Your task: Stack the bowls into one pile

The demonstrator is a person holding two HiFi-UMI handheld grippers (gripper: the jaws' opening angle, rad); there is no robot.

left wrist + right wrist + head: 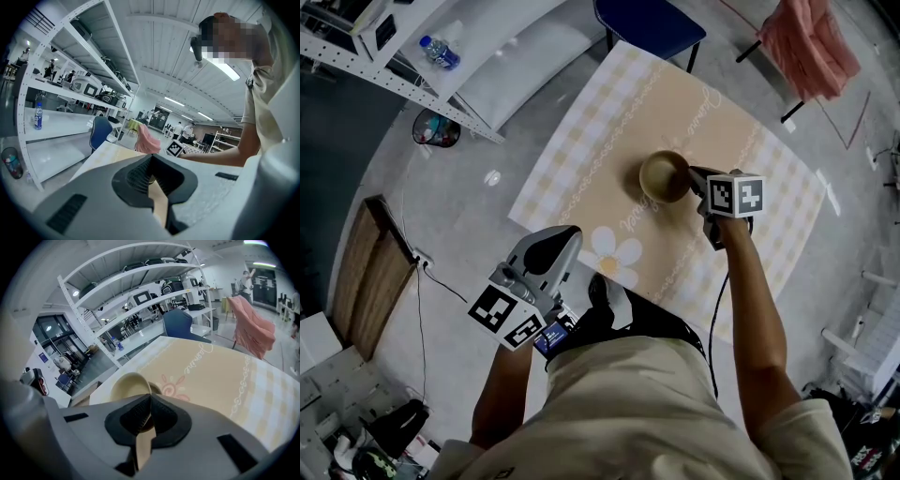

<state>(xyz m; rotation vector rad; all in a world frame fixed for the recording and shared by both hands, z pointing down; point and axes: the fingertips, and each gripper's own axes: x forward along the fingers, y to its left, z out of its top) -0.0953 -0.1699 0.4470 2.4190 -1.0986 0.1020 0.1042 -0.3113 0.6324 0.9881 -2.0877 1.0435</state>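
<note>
Beige checked tablecloth point(581, 141) with a daisy print point(611, 255), grey floor point(487, 225) all round. Blue chair point(647, 23) sits at 12 o'clock off the far edge, white shelving point(366, 52) at 10. The bowl point(664, 176) is mid-table with loads of bare cloth around it. The right gripper point(694, 180) is clamped on its 3 o'clock rim. Only the right gripper view shows that pinch; there may be a second bowl nested, hard to say. The left gripper point(551, 242), pads together and empty, hangs off the near edge at 7.

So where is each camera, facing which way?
Head view: on the head, steeply down on the table, left gripper, right gripper, both forearms.
Left gripper view: on it, level across the table; its jaws, the person's arm.
Right gripper view: on it, down at the bowl; its jaws.
Shared: head and right gripper views show the bowl.
</note>
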